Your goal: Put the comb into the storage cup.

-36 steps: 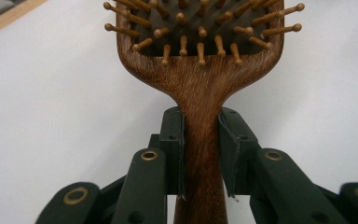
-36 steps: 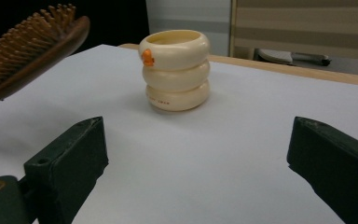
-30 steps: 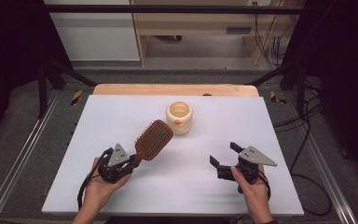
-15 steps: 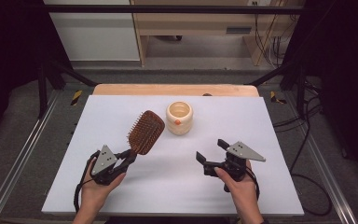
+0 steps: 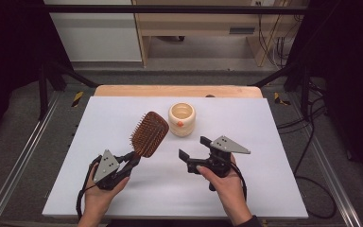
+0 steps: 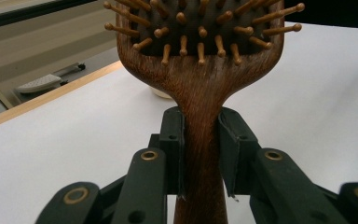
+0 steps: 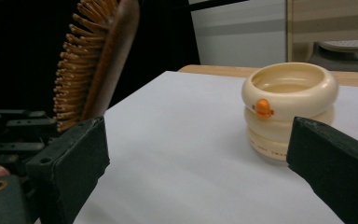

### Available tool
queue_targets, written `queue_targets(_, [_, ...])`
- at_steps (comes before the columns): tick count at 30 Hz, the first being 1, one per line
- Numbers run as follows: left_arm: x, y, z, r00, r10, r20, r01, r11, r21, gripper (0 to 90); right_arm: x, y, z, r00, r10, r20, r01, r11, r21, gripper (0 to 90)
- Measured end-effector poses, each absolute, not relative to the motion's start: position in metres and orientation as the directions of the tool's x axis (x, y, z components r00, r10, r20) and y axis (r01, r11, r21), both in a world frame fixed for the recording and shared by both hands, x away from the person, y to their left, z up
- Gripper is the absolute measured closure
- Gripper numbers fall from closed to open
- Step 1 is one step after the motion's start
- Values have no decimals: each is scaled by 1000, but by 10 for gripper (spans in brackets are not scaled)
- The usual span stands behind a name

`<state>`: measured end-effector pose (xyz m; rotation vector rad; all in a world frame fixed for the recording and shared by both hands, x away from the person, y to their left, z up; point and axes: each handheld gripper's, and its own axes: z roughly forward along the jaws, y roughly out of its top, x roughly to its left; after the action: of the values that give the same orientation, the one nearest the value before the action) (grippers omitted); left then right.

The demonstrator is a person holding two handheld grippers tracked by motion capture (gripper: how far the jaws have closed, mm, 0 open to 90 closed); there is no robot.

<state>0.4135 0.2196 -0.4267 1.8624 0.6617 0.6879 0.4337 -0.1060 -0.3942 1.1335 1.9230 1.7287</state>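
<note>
We grip the dark-brown wooden paddle hairbrush [image 5: 149, 134] by its handle in our left hand-held gripper [image 5: 125, 164], clenched on it, with the bristled head raised over the white counter [image 5: 264, 142], left of centre. Our right hand-held gripper [image 5: 192, 154] is released and empty, jaws spread, facing the brush. A cream ribbed ceramic cup [image 5: 182, 119] stands just beyond.

The hairbrush [image 5: 149, 134] was dark reddish-brown wood with visible grain, its bristles [image 6: 200, 28] a lighter tan with rounded tips; the cup [image 5: 182, 119] was cream, ribbed in stacked rings, with a small orange dot on its side; the table [image 5: 264, 142] was plain white, edged at the far side with pale wood; both grippers were black, each topped by a grey plate.
</note>
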Motion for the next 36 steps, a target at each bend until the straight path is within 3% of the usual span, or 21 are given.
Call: queue_targets(36, [408, 210, -426, 703, 688, 180, 111, -356, 928, 726, 441, -56, -384, -664, 671, 330, 369, -90, 925, 79])
